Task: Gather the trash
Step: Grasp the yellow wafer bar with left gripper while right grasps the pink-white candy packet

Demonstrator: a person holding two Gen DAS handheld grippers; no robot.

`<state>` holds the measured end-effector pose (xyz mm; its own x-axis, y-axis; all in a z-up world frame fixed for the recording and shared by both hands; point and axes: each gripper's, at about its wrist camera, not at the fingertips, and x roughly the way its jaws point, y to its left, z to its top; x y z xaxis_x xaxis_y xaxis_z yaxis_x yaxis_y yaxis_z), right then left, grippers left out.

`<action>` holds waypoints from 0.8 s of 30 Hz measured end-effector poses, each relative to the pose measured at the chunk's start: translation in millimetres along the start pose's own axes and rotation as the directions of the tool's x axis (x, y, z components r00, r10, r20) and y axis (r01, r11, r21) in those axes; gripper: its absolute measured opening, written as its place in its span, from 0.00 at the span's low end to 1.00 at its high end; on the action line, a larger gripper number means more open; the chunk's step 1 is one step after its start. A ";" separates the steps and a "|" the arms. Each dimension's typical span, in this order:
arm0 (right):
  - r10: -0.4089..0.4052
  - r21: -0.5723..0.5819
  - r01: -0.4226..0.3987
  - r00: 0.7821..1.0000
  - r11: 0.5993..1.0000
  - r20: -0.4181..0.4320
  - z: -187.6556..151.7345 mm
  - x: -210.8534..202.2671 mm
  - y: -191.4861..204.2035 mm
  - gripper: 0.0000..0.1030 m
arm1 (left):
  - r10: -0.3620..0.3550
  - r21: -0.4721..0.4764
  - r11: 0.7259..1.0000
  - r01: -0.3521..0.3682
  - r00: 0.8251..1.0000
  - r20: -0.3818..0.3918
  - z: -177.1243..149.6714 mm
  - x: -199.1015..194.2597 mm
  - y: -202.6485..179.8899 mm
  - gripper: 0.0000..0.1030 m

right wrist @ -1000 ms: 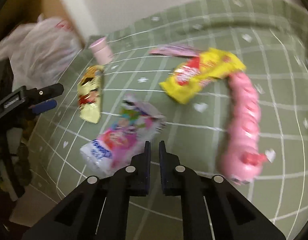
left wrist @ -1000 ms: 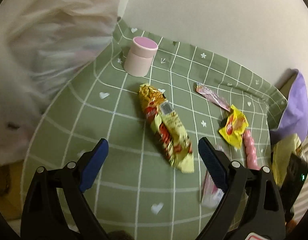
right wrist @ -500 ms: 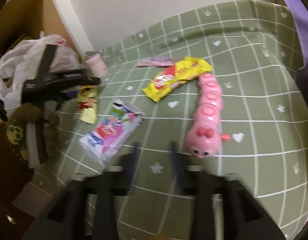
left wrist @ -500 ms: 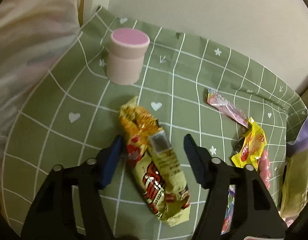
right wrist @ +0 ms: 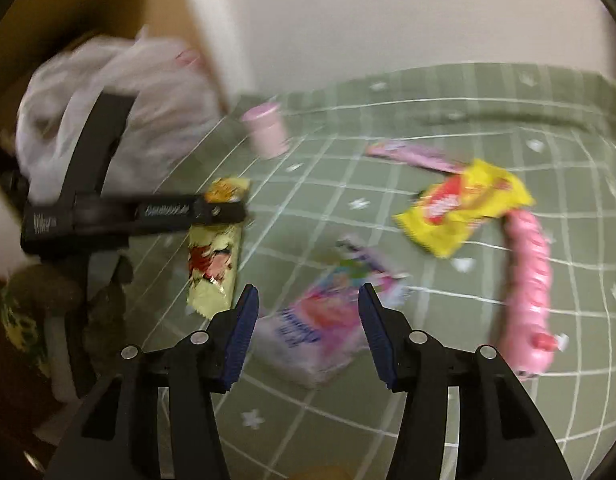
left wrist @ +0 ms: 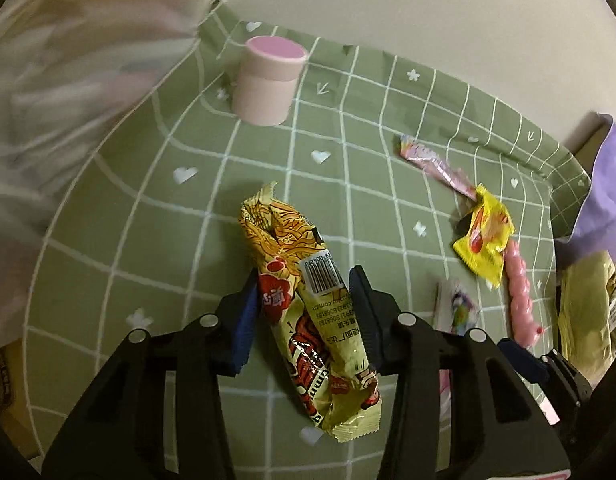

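item: noodle wrapper (left wrist: 308, 312), yellow-gold with red print and a barcode, lying lengthwise on the green checked cloth (left wrist: 147, 208) of the counter, below the pink tub (left wrist: 269, 80).
handling, judged: light crinkly film, soft, slick, collapses under pressure; no stiffness. best pinched across its narrow middle near the barcode, where it bunches and will not slide out.
left claw (left wrist: 305, 312): straddles the wrapper at mid-length, one blue pad on each long edge. its jaws have just been closing, now narrow, pads at or just against the film; a firm pinch cannot be confirmed.
right claw (right wrist: 308, 332): jaws wide, holding nothing, hanging over the pink-and-white packet (right wrist: 328, 328), which shows between the pads but is not touched. view blurred.
other litter on the cloth: yellow wrapper (right wrist: 464, 208), thin pink wrapper (right wrist: 416, 156) beyond it, pink caterpillar toy (right wrist: 528, 292) at the right, likely not trash.
receptacle, judged: white plastic bag (right wrist: 119, 100) off the cloth's left edge.
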<state>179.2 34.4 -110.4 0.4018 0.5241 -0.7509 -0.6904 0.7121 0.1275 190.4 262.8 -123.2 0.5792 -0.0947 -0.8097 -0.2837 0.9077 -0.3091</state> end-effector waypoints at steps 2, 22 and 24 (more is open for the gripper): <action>-0.045 -0.053 0.043 0.998 0.998 -0.034 -6.8 3.8 1.8 0.47 | 0.003 -0.016 1.000 -0.003 1.000 0.009 -0.6 -5.2 5.7 0.41; -0.130 0.006 0.130 0.990 0.992 0.047 4.1 3.9 -12.7 0.47 | -0.045 -0.090 0.995 0.045 0.999 0.008 -24.0 -20.2 19.4 0.41; -0.141 0.027 0.141 0.990 0.990 -0.005 3.3 16.3 -18.0 0.47 | -0.039 -0.079 0.996 0.039 0.999 0.004 -28.4 -21.2 18.9 0.41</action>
<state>200.2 31.7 -122.8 0.4922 0.4159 -0.7647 -0.6102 0.7913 0.0376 151.0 270.5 -126.0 0.5929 -0.1281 -0.7950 -0.3202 0.8683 -0.3787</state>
